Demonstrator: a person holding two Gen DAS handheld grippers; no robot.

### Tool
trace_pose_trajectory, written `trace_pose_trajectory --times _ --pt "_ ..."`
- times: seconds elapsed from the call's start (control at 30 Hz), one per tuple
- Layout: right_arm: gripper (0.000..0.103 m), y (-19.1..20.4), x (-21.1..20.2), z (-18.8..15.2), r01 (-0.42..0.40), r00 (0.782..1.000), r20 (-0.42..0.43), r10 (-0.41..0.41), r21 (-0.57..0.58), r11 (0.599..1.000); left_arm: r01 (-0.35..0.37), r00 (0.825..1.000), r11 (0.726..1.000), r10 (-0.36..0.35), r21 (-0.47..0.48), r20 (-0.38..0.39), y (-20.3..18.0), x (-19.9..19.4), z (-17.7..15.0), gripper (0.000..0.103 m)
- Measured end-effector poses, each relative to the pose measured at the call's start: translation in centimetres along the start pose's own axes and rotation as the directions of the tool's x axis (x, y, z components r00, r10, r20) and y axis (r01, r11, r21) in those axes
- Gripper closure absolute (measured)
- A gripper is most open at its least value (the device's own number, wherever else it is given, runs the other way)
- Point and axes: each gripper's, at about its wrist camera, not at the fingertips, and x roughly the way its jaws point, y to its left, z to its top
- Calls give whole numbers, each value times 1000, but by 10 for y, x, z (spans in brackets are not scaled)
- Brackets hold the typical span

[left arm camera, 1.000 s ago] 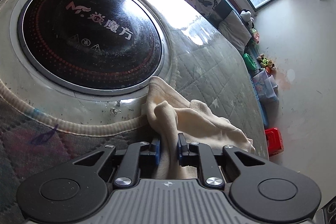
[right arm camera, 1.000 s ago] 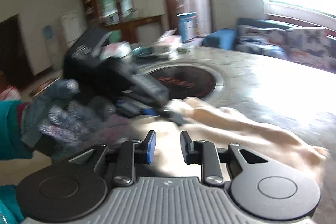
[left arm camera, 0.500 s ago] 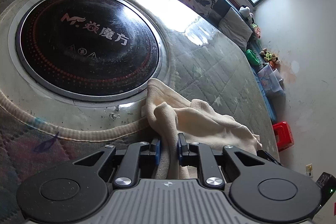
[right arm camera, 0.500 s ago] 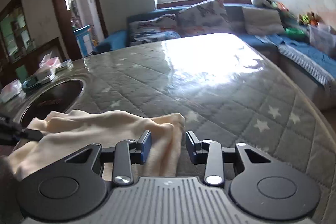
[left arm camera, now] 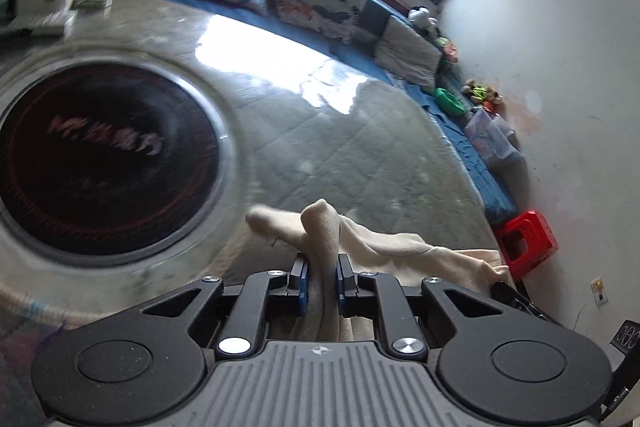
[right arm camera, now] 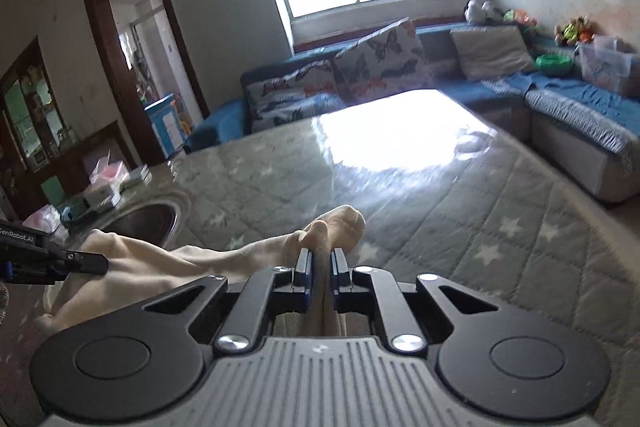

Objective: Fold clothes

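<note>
Fingers [left arm camera: 305,279] of both grippers pinch bunched edges of the soft, light, floppy cream cloth [right arm camera: 160,259]; right fingers [right arm camera: 339,273] just closed.

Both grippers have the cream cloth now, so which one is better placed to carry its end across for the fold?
Right, probably. The right gripper has just closed on an end of the cream cloth with open quilted table ahead. The left gripper pinches the end beside the black round cooktop, suiting an anchor.
</note>
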Motion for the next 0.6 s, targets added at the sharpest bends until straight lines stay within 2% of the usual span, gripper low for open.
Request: trace_pose_trajectory --times 0.13,0.37,0.6 --pt "95 -16 -21 12 72 996 55 -72 -13 997 38 999 998 -37 50 -10 -33 20 -1 89" --pt "95 -57 -39 25 212 974 79 -212 2 977 105 993 988 -98 114 -65 -86 61 -8 90" --pt "95 -97 -33 21 300 953 29 -301 41 953 103 990 977 -81 189 -118 -118 102 -18 89"
